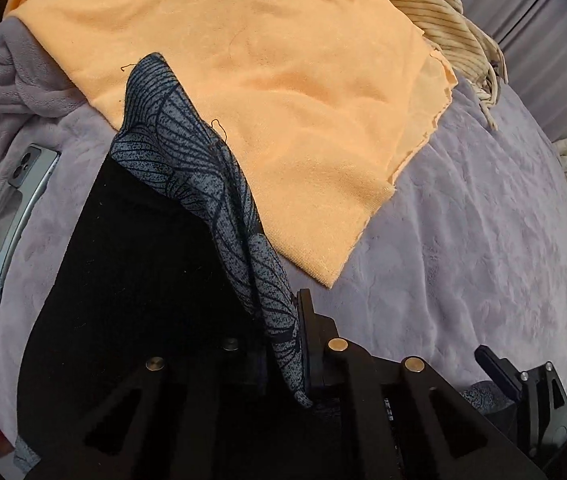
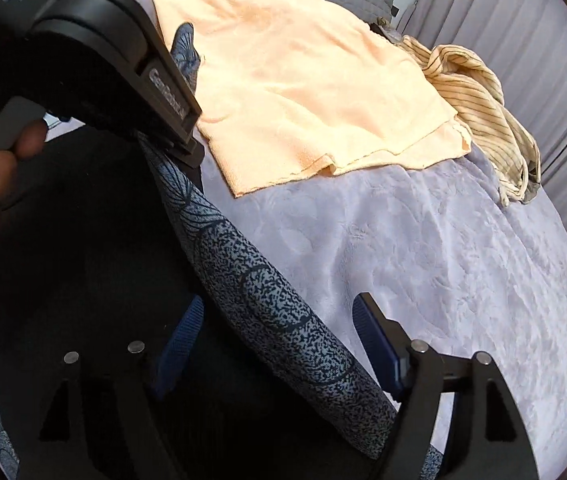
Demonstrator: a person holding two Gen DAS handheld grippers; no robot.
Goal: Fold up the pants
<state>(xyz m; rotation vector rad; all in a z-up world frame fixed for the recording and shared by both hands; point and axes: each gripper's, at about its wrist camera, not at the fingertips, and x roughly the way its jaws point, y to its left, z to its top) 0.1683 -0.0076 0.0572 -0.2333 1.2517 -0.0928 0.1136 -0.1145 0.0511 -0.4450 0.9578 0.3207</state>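
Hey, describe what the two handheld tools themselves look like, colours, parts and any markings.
Both are matte black with cut-out linkage bars and small round metal pins. The right tool has blue textured finger pads. The left tool looks all black; seen from the right wrist view, its body carries pale raised lettering, too blurred to read. No cables show.

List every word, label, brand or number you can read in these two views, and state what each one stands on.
"GenRobot" or similar, pale raised lettering on the black plastic left gripper body, right wrist view; its last letters are blurred.
Grey smartphone back: no readable text.
Nothing else legible.
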